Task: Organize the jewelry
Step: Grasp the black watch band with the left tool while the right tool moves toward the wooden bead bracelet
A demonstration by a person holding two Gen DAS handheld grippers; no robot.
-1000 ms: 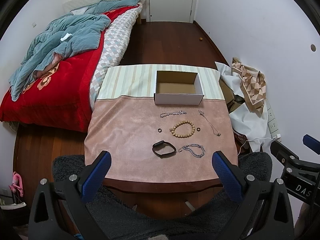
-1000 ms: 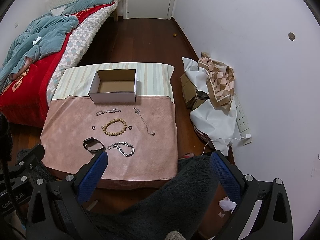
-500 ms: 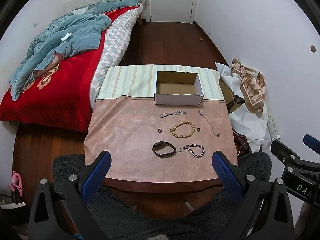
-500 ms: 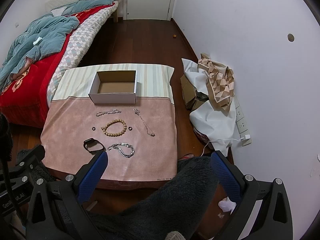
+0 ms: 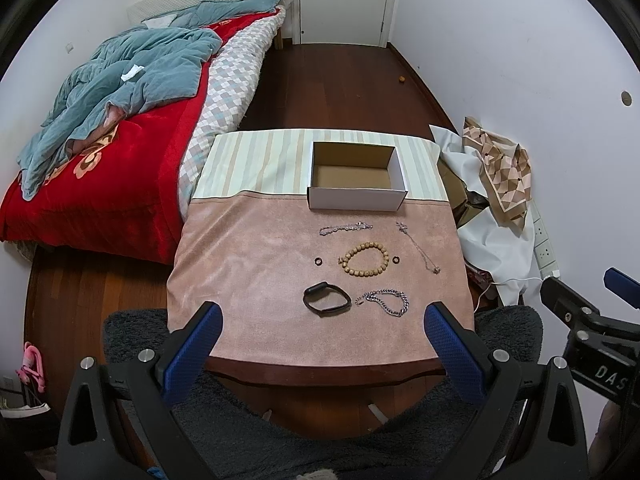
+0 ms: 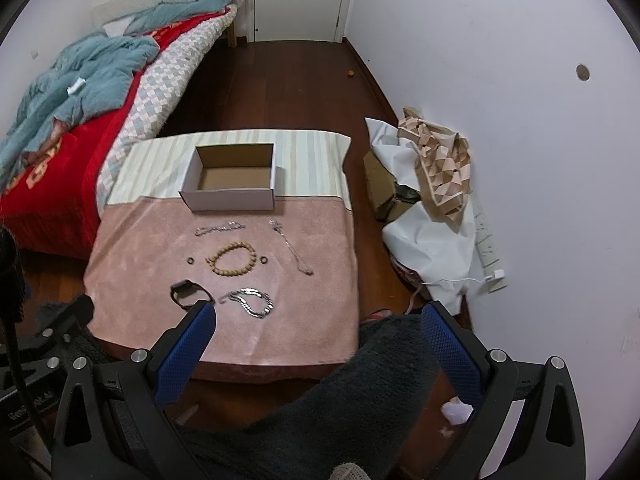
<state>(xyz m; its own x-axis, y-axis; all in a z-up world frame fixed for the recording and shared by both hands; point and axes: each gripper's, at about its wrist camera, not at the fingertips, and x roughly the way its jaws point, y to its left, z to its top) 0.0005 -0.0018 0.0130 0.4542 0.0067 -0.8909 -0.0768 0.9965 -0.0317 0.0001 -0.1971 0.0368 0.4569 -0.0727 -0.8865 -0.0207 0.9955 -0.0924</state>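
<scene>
Loosely spread on the pink-clothed table (image 5: 248,272), a wooden bead bracelet (image 5: 364,259) sits central, a black band (image 5: 326,298) at seven o'clock and a silver chain (image 5: 386,301) at five, an empty white box (image 5: 356,196) at twelve, both the left gripper (image 5: 320,334) and the right gripper (image 6: 316,336) spread wide, holding nothing, beside a red-quilted bed (image 5: 100,168).

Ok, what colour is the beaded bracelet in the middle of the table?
Light tan, wood-like beads. The beaded bracelet shows best in the left wrist view.
</scene>
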